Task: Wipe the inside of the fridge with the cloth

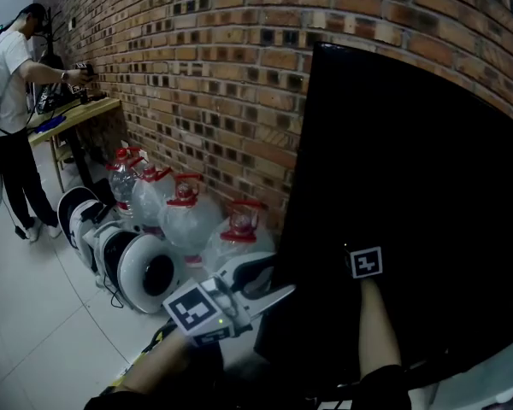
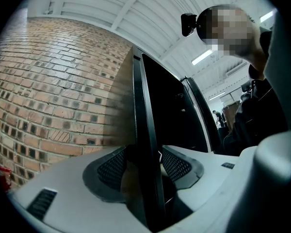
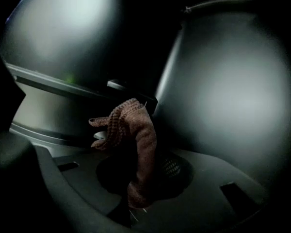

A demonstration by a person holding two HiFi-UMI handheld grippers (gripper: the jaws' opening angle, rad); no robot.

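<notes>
While the left hand-held gripper [image 1: 269, 285] is clamped on the edge of the tall glossy black fridge door [image 1: 410, 186], with 1 ribbed pad on each face of the panel, the right hand-held gripper [image 3: 139, 176] sits in a really dim spot that looks like the inside of the fridge. Its 2 jaws are pinched together on a brown knitted cloth [image 3: 136, 135], which sticks up out of the grip and flops over to the left at the top. Behind the cloth are smooth grey inner walls [image 3: 223, 96]; I can't tell if the cloth actually touches them. Left of the door there's a red brick wall [image 1: 197, 49], with a row of clear plastic water jugs with red caps [image 1: 188, 216] on the floor along it.
</notes>
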